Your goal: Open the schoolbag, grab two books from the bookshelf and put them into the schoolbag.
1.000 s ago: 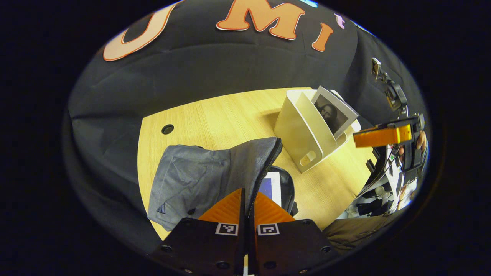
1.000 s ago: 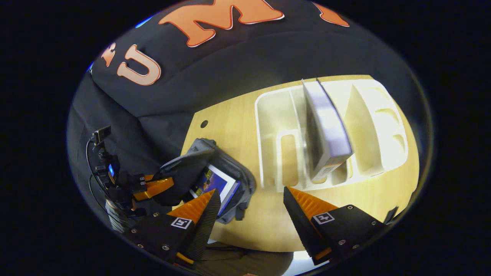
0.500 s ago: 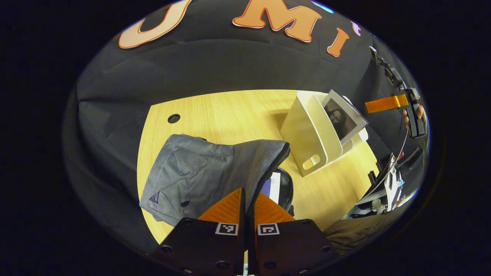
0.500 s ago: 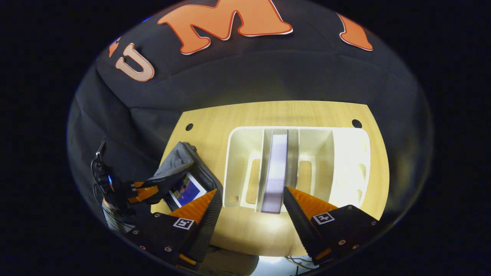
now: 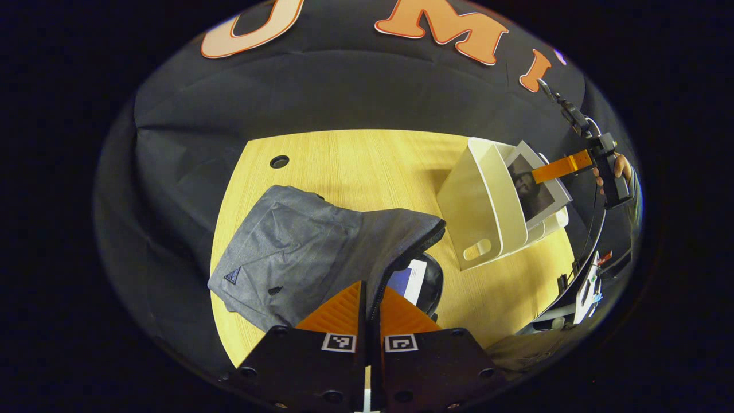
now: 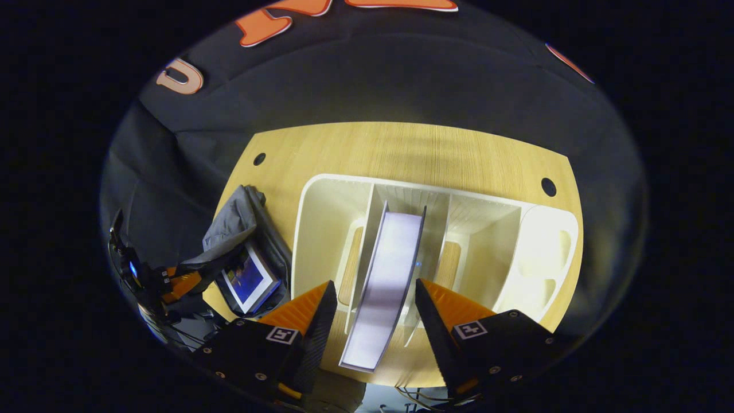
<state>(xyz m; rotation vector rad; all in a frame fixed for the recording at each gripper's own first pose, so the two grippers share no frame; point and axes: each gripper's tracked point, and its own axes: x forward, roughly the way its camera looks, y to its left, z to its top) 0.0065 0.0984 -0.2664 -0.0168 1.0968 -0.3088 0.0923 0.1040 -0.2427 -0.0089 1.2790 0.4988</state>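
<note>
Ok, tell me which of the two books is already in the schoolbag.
The blue-covered book, lying inside the open grey schoolbag. The other book stands upright in the white bookshelf, between the right gripper fingers.

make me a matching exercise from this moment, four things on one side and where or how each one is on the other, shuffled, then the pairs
Things:
1. left gripper
2. right gripper
3. schoolbag
4. book with the pale spine

States:
A. lies on the table, mouth held open, a book already inside
B. stands upright in the white bookshelf
C. shut on the schoolbag's zipper edge
D. open, one finger on each side of a book

Pairs: 1-C, 2-D, 3-A, 4-B
</note>
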